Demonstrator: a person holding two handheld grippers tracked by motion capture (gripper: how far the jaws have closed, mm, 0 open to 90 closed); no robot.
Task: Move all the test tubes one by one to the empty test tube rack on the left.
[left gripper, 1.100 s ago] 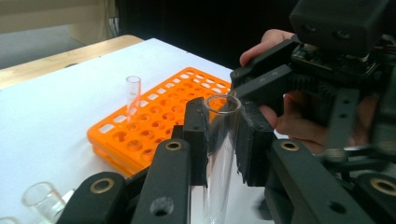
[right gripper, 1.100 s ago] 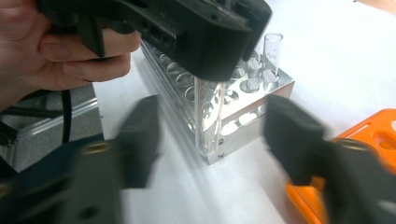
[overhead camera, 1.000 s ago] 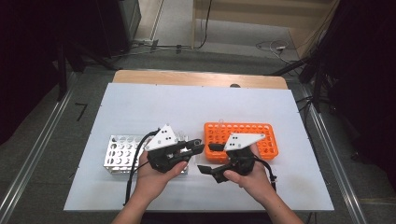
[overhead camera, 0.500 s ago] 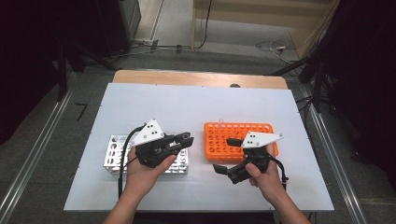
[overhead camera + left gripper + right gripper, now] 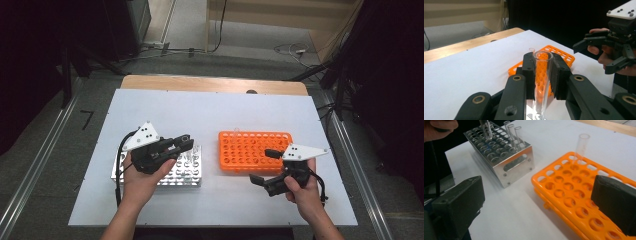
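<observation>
With my left gripper (image 5: 541,72) clamped on a glass test tube (image 5: 542,75) and my right gripper (image 5: 264,167) standing open and empty at 3 o'clock of the orange rack (image 5: 252,150), excess squeeze or a tilted carry risks cracking or dropping the tube.

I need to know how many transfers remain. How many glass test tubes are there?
5: one clamped in the left gripper, three in the metal rack, one in the orange rack's far corner. Others may be hidden.

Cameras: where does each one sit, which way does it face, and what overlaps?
High view: above the person's side, looking forward and down on the table; forearms, both hands.
Left gripper view: on the left gripper, along jaws shut on a glass tube, facing the orange rack.
Right gripper view: on the right gripper, jaws open, facing the metal rack.
Shared: orange rack.
</observation>
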